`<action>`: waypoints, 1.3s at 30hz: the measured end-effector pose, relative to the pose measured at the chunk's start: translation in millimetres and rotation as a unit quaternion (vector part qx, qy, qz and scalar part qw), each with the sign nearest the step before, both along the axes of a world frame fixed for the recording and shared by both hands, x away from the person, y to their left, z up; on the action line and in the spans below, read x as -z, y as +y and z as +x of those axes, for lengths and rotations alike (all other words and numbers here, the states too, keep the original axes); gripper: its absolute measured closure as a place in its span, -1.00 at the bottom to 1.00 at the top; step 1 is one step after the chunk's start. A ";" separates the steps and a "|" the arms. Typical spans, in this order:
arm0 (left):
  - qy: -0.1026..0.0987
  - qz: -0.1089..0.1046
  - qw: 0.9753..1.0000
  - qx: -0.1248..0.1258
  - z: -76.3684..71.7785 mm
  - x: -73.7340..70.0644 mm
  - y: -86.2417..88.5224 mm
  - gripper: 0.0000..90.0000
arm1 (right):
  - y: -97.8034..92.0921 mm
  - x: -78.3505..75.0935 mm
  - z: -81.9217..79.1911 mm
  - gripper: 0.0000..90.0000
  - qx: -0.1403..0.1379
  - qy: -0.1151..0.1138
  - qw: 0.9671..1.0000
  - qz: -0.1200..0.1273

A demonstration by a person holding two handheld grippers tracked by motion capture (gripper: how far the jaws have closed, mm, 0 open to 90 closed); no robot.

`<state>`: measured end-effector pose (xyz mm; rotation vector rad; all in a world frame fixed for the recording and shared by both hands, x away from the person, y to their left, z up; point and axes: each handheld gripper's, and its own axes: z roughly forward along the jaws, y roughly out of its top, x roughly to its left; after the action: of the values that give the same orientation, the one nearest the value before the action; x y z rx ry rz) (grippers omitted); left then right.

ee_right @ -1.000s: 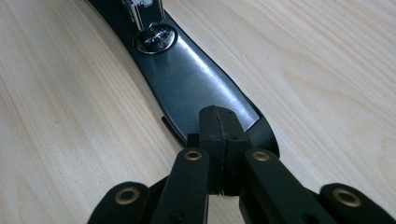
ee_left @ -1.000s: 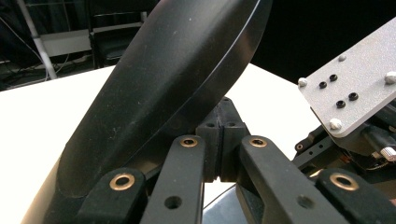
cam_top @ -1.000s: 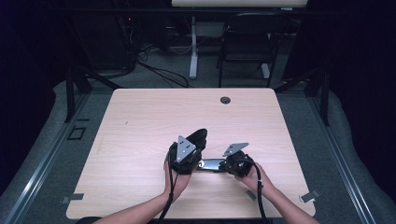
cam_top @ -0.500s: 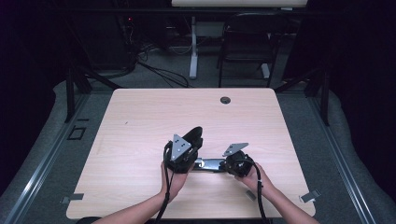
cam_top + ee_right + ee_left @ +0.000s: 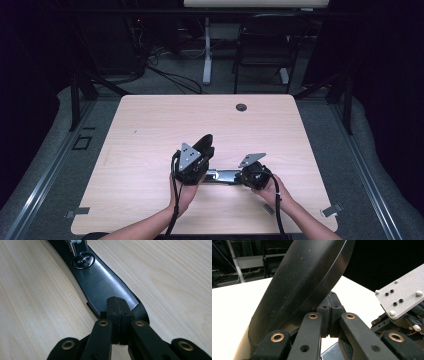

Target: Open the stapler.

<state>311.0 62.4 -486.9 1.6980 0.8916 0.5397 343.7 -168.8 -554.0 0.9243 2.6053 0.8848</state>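
The high view shows a pale wooden table [image 5: 150,130] with a person's forearms entering from its near edge. The left gripper [image 5: 192,160] sits just left of centre and lifts a black curved lid [image 5: 204,145] that tilts up and away. The right gripper [image 5: 252,175] lies low to its right. Between them a dark flat base [image 5: 225,176] stretches along the tabletop, so the two grippers are near each other, joined by this hinged thing. A small round grommet [image 5: 241,107] sits near the far edge. The far half of the table and the whole left side are bare, and the thing lies closer to the near edge than the far one, well clear of both side edges. Jaw positions are too small to read here.

The left gripper view gives what the high view cannot: its jaws are pressed together on the lower rim of the lid [image 5: 307,282], which rises steeply up and to the right. The grey plate [image 5: 404,295] of the other gripper shows at the right.

The right gripper view shows its jaws closed on the near end of the glossy base [image 5: 105,287], pinning it flat on the wood. A round metal stud [image 5: 83,261] sits farther along it, with bare table on both sides.
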 end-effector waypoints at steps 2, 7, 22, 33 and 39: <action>0.000 -0.001 1.000 -0.001 -0.2 -0.4 0.8 1.00 | 0.0 0.0 0.0 1.00 0.000 0.000 1.000 0.000; -0.002 -0.001 1.000 -0.004 -0.4 -1.8 3.7 1.00 | 0.1 0.1 -0.1 1.00 0.000 0.001 1.000 0.002; -0.003 -0.009 1.000 -0.009 -3.6 -6.5 14.6 1.00 | 0.3 0.0 -0.1 1.00 0.002 -0.001 1.000 0.001; -0.011 -0.006 1.000 -0.021 -4.6 -10.0 24.9 1.00 | 0.5 -0.3 -0.1 1.00 0.003 0.000 1.000 -0.001; -0.011 -0.006 1.000 -0.025 -4.8 -12.2 30.8 1.00 | 0.1 -0.1 -0.5 1.00 0.001 -0.002 1.000 -0.001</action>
<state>306.2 93.2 -474.7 1.6595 0.9230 0.5841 343.2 -168.7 -554.0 0.9239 2.6011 0.8815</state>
